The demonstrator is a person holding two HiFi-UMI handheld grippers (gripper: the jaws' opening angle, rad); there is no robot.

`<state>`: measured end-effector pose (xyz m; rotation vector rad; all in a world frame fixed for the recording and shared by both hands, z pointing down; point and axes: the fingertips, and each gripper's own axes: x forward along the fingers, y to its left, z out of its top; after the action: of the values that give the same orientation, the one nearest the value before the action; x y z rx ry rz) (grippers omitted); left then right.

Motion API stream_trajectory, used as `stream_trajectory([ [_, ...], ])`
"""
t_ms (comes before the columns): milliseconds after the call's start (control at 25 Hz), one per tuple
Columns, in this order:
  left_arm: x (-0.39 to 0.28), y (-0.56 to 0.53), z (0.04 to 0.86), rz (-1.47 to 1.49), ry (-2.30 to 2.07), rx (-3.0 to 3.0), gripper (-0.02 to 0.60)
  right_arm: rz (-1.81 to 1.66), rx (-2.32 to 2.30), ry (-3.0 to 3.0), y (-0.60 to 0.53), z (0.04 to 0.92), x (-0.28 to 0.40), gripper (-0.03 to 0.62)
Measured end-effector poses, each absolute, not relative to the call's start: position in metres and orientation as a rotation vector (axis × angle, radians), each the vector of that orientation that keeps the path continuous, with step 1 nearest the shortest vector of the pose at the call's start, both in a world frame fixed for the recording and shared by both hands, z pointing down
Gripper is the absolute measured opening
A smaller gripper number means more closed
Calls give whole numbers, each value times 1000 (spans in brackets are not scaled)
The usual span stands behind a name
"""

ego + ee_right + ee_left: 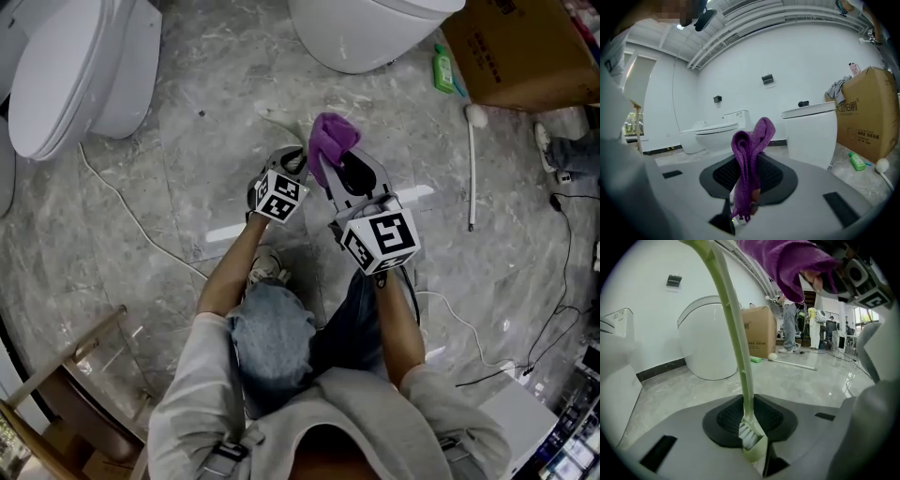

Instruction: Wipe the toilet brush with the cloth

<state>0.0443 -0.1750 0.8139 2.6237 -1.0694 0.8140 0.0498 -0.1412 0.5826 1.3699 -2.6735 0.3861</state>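
Note:
The toilet brush (740, 357) has a long pale green handle and white bristles (749, 433). My left gripper (757, 456) is shut on its bristle end, and the handle rises up and away to the upper left. In the head view the left gripper (292, 167) sits just left of the right gripper (328, 167), both out over the floor. My right gripper (743, 215) is shut on a folded purple cloth (749, 154) that stands up out of its jaws. The cloth (787, 263) hangs close beside the upper handle; I cannot tell if they touch.
White toilets (80, 66) (370, 28) stand left and ahead on the grey marble floor (187, 169). A cardboard box (525, 52), a green bottle (442, 70) and a white pole (472, 169) lie at the right. Cables (131, 220) cross the floor. People (790, 326) stand far back.

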Motion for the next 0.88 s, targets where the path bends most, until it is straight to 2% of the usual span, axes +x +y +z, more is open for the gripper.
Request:
stream_trajectory([
  [520,44,-171,817,828,-998,2611,75,195,1108,-2841,-147,532,-40,109],
  [880,42,-174,819,823,-1006,2605,74,287,1158,-2729,-152,577,-15,109],
])
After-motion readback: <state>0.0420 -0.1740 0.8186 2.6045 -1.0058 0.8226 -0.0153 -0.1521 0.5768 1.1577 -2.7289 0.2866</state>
